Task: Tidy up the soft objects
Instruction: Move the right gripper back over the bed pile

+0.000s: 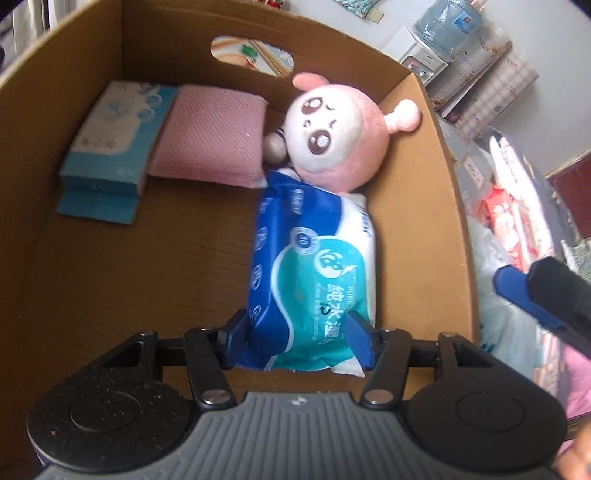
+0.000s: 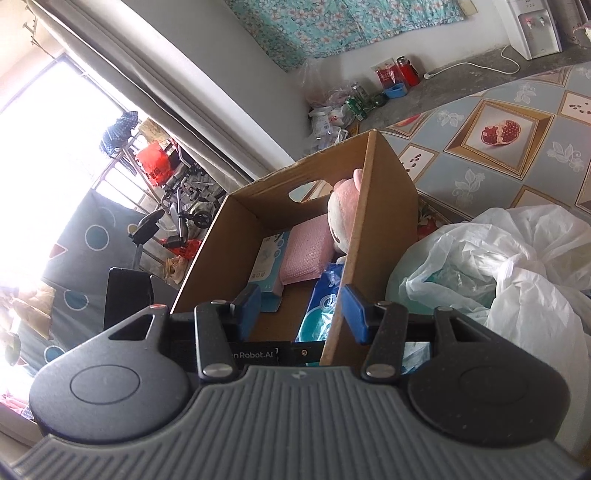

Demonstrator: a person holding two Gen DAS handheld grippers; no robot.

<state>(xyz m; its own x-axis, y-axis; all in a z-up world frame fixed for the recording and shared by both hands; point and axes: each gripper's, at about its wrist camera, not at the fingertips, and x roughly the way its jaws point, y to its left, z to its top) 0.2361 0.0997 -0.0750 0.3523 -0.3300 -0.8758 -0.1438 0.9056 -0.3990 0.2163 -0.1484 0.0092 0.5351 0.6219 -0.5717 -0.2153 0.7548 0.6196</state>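
A cardboard box [image 1: 417, 206] holds a blue and white tissue pack [image 1: 110, 147], a pink cushion [image 1: 212, 134] and a pink plush doll [image 1: 340, 129]. My left gripper [image 1: 297, 338] is inside the box, its blue fingers closed on the near end of a blue and teal wet-wipe pack [image 1: 314, 266] that lies along the right wall, its far end against the doll. My right gripper [image 2: 301, 314] is open and empty, straddling the box's near right wall [image 2: 354, 266]. The box contents also show in the right wrist view: the cushion [image 2: 306, 251], the doll [image 2: 343, 206], the wipe pack [image 2: 321, 306].
A white plastic bag [image 2: 498, 266] with soft items lies right of the box on a patterned tablecloth [image 2: 480, 166]. A water dispenser [image 2: 532, 26] stands far back. A wheelchair and clutter [image 2: 177, 199] stand by the window at left. The right gripper's finger [image 1: 517, 291] shows right of the box.
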